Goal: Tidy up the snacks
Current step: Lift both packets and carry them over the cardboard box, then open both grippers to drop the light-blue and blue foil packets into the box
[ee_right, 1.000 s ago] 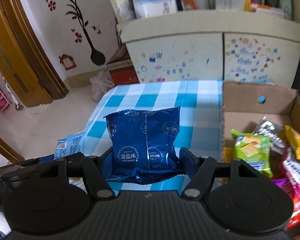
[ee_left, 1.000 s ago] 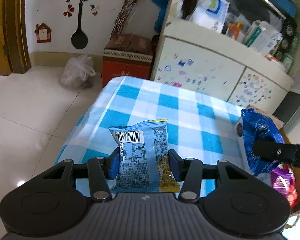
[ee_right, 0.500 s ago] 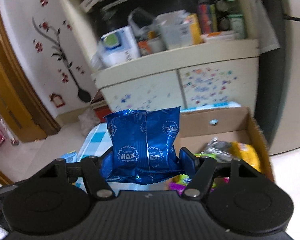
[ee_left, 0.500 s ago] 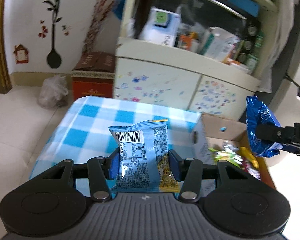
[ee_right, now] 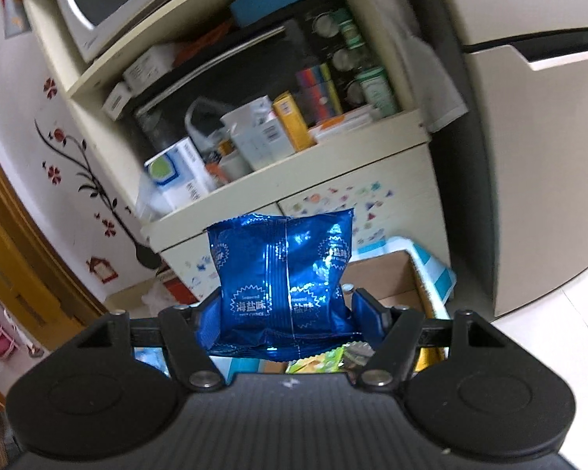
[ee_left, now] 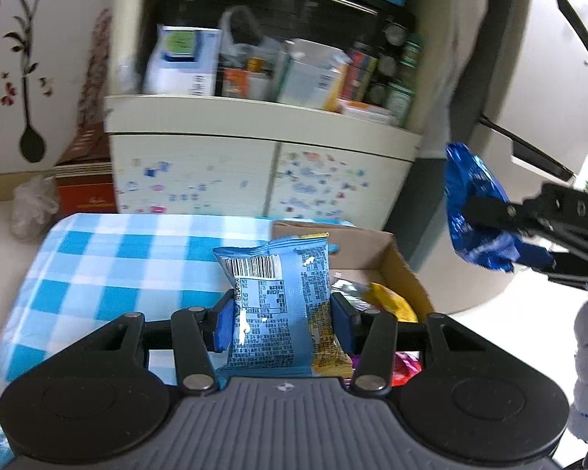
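The cardboard box (ee_right: 396, 278) sits mostly hidden behind the dark blue packet (ee_right: 284, 286), its contents perhaps snacks, and the shelf items (ee_right: 254, 137) are blurred.

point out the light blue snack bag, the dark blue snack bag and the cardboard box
light blue snack bag (ee_left: 278, 293), left wrist view, printed back
dark blue snack bag (ee_right: 284, 286), right wrist view, centre seam
cardboard box (ee_left: 405, 274), left wrist view, right wall

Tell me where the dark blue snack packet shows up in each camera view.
Left wrist: dark blue snack packet at the right edge, gripped by the right gripper.
Right wrist: centre, upright between the fingers.
Shared landmark: the cardboard box below it.
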`<state>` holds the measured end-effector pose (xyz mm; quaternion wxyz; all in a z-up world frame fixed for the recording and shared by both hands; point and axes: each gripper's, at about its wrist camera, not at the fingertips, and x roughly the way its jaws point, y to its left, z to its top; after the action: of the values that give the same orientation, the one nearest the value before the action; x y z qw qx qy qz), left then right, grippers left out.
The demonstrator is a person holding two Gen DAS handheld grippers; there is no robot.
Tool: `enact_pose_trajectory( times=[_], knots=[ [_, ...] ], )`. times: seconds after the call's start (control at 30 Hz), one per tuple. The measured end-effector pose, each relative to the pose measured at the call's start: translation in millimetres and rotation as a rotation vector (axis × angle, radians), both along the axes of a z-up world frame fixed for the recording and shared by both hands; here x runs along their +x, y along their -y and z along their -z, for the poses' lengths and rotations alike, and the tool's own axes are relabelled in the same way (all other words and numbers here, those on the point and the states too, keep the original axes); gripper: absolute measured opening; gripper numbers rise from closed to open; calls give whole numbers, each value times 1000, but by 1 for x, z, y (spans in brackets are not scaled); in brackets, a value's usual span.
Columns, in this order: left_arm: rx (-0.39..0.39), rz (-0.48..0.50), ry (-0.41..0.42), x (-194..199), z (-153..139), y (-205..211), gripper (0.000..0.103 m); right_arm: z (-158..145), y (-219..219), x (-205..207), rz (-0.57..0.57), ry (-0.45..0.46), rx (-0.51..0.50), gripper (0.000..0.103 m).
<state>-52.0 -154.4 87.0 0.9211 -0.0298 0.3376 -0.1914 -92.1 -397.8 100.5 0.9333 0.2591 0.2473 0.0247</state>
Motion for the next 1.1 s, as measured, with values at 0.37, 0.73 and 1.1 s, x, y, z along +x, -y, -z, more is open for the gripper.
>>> enact_pose_trajectory(
  times=[0.37,0.73,1.1],
  knots=[
    [32,80,-33,3,17,52,55,17,22,9,55,-59,54,69],
    [108,127,-54,7,32,83,55,32,20,31,33,-124,68,69],
    [227,112,-29,0,27,94,95,47,25,43,37,-174,144,86]
  ],
)
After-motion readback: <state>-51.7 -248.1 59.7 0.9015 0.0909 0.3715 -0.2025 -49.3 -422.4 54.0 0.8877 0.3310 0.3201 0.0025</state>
